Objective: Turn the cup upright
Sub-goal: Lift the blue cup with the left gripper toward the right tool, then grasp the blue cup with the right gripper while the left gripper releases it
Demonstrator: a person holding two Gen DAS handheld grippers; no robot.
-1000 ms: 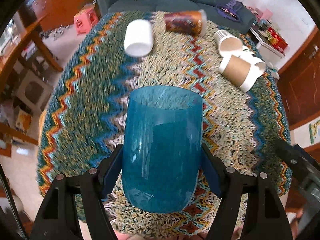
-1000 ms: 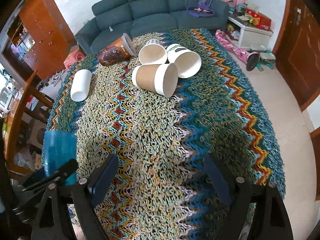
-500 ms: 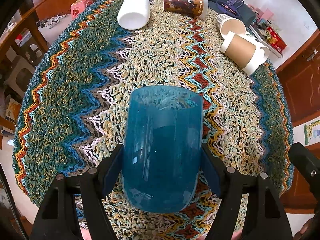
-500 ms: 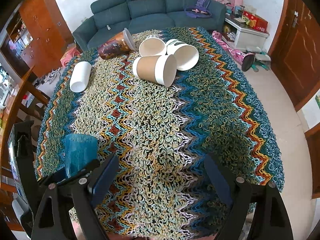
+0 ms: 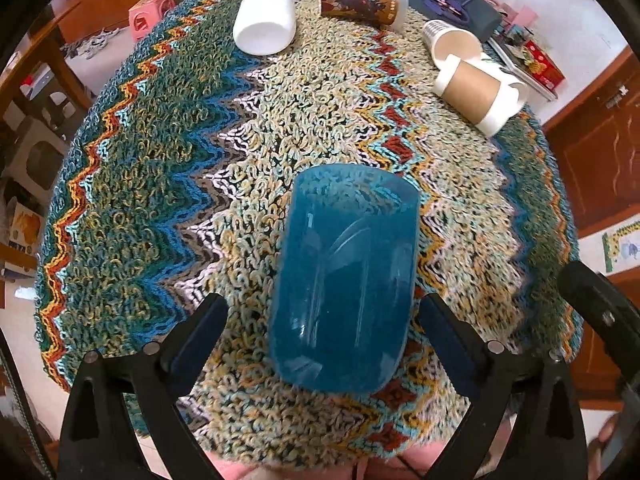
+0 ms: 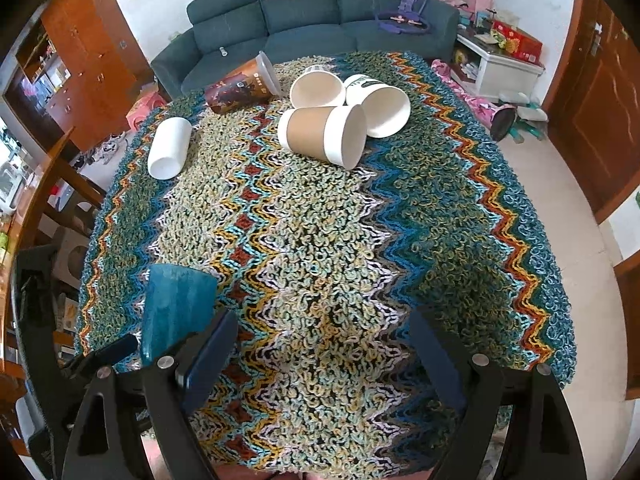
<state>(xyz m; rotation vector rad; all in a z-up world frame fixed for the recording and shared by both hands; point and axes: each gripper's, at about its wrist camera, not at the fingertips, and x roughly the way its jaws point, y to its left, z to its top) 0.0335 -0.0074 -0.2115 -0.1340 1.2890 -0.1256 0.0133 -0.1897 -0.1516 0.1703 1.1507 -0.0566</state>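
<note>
A translucent blue cup (image 5: pixel 344 276) stands on the knitted zigzag tablecloth (image 5: pixel 168 184) near the table's front left edge, rim up. In the right wrist view the blue cup (image 6: pixel 176 312) leans slightly. My left gripper (image 5: pixel 320 312) is open around it, and cloth shows on both sides between the fingers (image 5: pixel 200 328) and the cup wall. My right gripper (image 6: pixel 324 328) is open with nothing in it, hovering over the front middle of the cloth, to the right of the cup.
Several cups lie on their sides at the far end: a white cup (image 6: pixel 168 152), a dark printed cup (image 6: pixel 240 88), a brown-sleeved paper cup (image 6: pixel 320 136) and two white paper cups (image 6: pixel 380 104). A sofa (image 6: pixel 320 12) stands behind the table. A wooden chair (image 6: pixel 52 184) stands to the left.
My left gripper has opened and let go of the blue cup, which now stands by itself on the cloth. The right gripper has barely shifted.
</note>
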